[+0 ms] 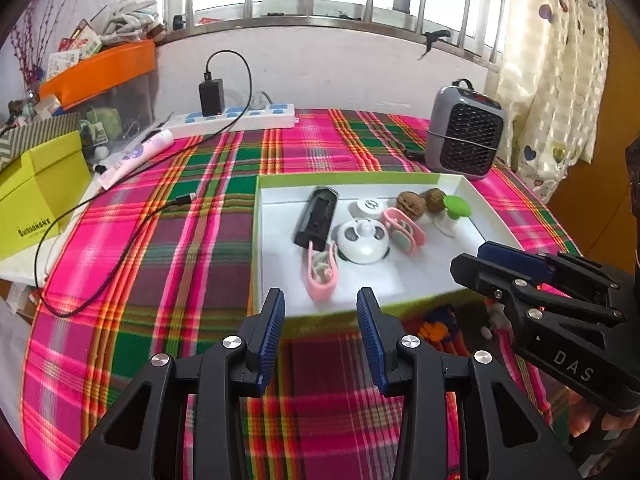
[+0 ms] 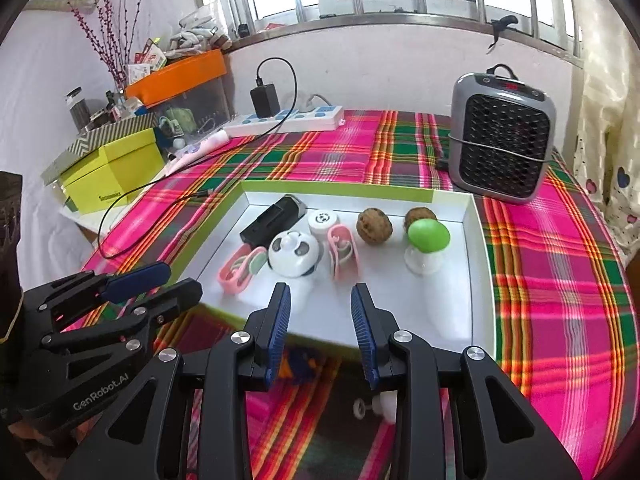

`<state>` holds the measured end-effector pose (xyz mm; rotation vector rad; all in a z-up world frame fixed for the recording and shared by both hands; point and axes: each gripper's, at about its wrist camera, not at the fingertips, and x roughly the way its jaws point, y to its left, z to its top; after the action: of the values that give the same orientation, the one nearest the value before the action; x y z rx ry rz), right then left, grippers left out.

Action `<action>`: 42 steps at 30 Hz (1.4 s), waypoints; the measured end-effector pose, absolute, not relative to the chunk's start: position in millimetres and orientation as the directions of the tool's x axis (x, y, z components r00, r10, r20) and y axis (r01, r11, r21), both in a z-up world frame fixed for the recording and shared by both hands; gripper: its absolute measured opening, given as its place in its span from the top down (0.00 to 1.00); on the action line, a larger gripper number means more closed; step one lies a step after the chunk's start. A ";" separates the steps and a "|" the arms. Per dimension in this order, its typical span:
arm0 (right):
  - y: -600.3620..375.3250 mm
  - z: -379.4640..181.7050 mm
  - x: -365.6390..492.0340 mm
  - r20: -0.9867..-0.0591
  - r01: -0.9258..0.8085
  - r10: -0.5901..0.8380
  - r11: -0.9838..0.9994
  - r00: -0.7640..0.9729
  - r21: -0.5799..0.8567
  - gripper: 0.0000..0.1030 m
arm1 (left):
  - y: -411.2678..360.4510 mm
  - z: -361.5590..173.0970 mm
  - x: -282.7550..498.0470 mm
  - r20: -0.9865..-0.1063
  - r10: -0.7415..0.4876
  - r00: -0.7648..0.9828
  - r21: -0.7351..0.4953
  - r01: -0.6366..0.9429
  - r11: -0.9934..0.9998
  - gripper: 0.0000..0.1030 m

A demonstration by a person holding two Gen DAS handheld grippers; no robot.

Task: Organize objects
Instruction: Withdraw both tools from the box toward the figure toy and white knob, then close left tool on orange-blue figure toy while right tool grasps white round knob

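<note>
Both the left gripper (image 1: 320, 312) and right gripper (image 2: 320, 308) are held with jaws spread and nothing between them, near the tray (image 2: 478, 264). Several small objects are already laid in it. A white toy (image 2: 380, 404) is left outside, nearside.

The white tray (image 2: 478, 264) held seven things: two walnuts (image 2: 374, 226), two pink clips (image 2: 240, 270), one black case (image 2: 274, 218), one round panda-faced gadget (image 2: 294, 254), one small white round pot (image 2: 323, 220) and one green-capped mushroom piece (image 2: 427, 242) (that last stood upright). On the plaid cloth (image 2: 560, 280) there was one grey heater (image 2: 502, 140), one power strip (image 2: 292, 120) with one black charger (image 2: 265, 100) plugged in, and one yellow-green box (image 2: 116, 168). Two grippers showed, left gripper (image 1: 320, 320) and right gripper (image 2: 320, 308).
</note>
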<state>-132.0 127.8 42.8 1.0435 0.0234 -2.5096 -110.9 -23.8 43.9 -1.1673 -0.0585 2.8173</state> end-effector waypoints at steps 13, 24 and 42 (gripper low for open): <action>140.9 29.1 -96.9 -0.695 0.350 -0.341 -0.927 -0.633 0.136 0.57 | -20.9 32.6 -88.8 -0.706 0.158 -0.690 -0.111 -0.113 -0.987 0.65; 155.4 19.3 -87.3 -0.716 0.297 -0.306 -0.944 -0.628 0.143 0.57 | -12.8 24.8 -83.2 -0.712 0.240 -0.660 -0.161 -0.179 -0.971 0.65; 159.9 7.4 -107.5 -0.764 0.263 -0.243 -0.960 -0.597 0.100 0.57 | -1.2 16.7 -85.9 -0.730 0.274 -0.627 -0.177 -0.214 -0.961 0.63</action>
<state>-107.5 159.9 7.4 1.2294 0.0334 -2.5790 -85.9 -1.2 16.7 -1.1889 -0.1053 2.6104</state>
